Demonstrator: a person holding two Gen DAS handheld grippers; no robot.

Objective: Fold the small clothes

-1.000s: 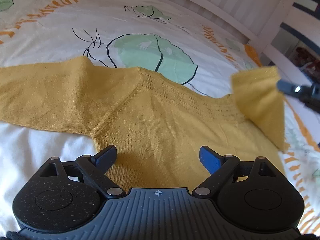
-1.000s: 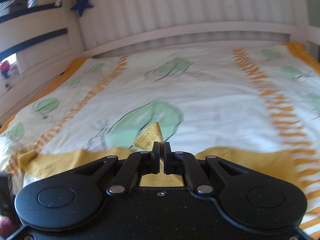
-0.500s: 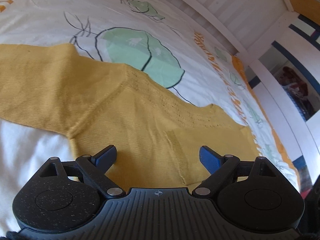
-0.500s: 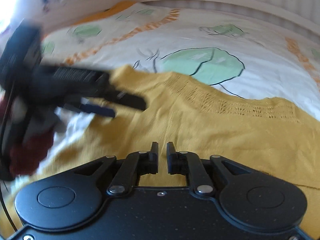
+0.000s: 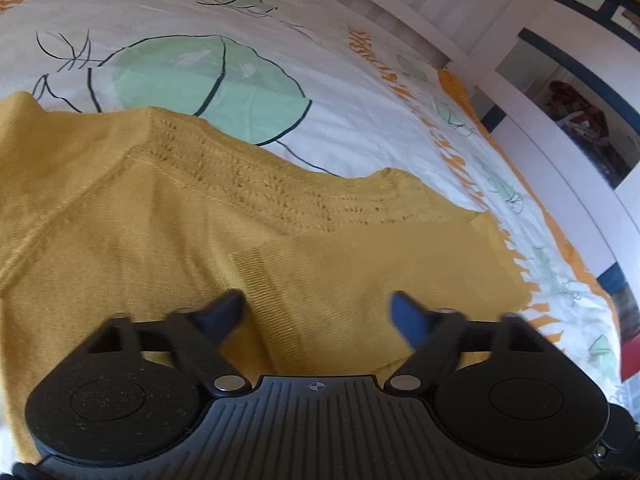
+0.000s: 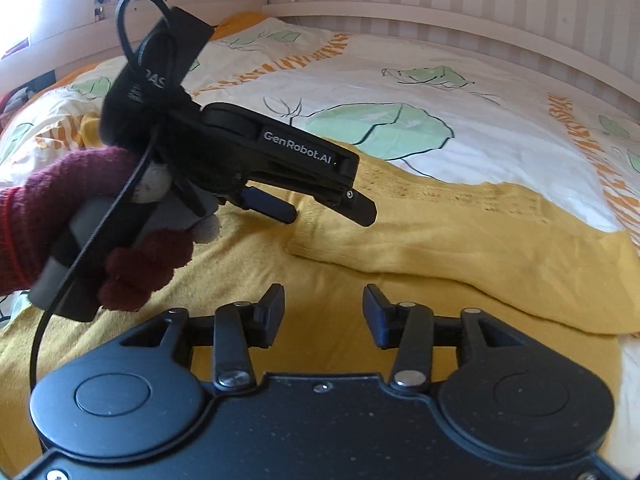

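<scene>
Surface: bed with leaf-print duvet [image 5: 340, 92], white slatted frame [image 5: 452, 4] behind
Garment: yellow sweater [image 5: 132, 216] lies flat; one sleeve [image 6: 460, 240] now folded across the body, toward 3 o'clock
Change: your right gripper [image 6: 323, 312] has just been opening, sleeve released, nothing between its tips
Left gripper [image 5: 316, 312]: narrowing but spread over the cuff, pinching nothing
Judgement: first sleeve fold done; other sleeve remains
</scene>
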